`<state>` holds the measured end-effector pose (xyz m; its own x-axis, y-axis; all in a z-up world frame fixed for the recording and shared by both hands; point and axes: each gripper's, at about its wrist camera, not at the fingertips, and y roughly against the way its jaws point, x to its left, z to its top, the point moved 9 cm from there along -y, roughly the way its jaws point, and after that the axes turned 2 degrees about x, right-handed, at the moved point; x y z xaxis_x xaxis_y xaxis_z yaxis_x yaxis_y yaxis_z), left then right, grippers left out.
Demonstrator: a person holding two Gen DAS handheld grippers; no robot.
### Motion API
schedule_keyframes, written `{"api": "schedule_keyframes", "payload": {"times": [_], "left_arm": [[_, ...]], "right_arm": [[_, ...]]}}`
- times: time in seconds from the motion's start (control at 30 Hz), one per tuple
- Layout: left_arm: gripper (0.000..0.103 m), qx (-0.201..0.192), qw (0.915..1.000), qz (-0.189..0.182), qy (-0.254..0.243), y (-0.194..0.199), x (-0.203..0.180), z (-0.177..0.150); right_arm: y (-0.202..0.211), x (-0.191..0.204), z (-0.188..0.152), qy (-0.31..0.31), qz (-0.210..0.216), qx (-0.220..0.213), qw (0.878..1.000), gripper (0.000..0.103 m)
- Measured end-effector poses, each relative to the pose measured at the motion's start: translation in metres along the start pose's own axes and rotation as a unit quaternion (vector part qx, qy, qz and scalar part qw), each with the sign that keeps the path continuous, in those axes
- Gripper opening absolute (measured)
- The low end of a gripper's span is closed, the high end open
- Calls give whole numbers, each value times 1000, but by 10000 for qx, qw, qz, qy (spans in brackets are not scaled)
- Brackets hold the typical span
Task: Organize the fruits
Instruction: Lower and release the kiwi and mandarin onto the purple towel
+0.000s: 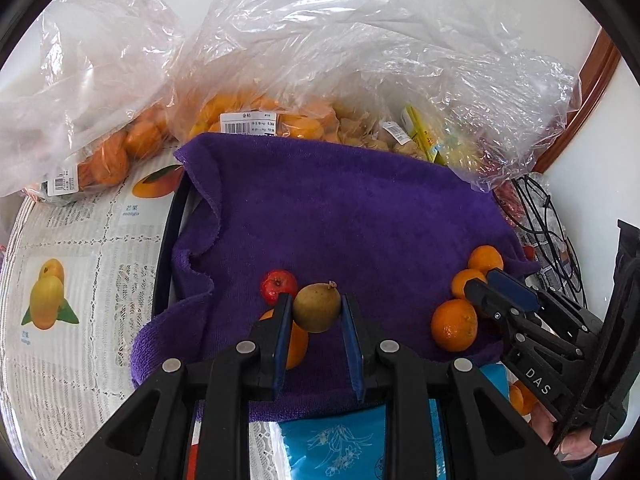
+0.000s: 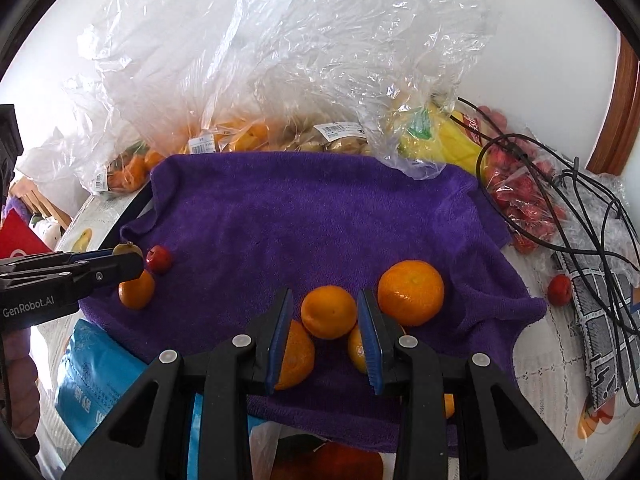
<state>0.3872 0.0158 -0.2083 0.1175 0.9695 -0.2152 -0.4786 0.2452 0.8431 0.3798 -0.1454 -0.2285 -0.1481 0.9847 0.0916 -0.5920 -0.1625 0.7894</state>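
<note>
Right now the left tongs (image 1: 316, 312) grip a small brownish-green pear (image 1: 316, 307) between their blue pads, just above the purple towel (image 1: 340, 216) spread on the tabletop (image 1: 72, 240). A little red fruit (image 1: 278, 285) lies just beside it, and an orange (image 1: 295, 345) sits under the left finger. Over on the right, the right tongs (image 2: 328, 320) close on a small orange (image 2: 329, 311), with a bigger orange (image 2: 411, 293) touching the outer side of the right finger. Clear plastic bags (image 2: 280, 60) of fruit are piled along the towel's far edge.
</note>
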Motion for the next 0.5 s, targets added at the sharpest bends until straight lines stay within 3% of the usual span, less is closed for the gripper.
{"api": "schedule_keyframes", "payload": {"times": [0.23, 0.5], "left_arm": [[24, 18, 10000, 54, -61, -5, -3, 0], [24, 21, 9999, -6, -107, -6, -8, -2]], "right_arm": [[8, -4, -1, 57, -10, -39, 10000, 34], [41, -40, -16, -267, -293, -101, 9992, 37]]}}
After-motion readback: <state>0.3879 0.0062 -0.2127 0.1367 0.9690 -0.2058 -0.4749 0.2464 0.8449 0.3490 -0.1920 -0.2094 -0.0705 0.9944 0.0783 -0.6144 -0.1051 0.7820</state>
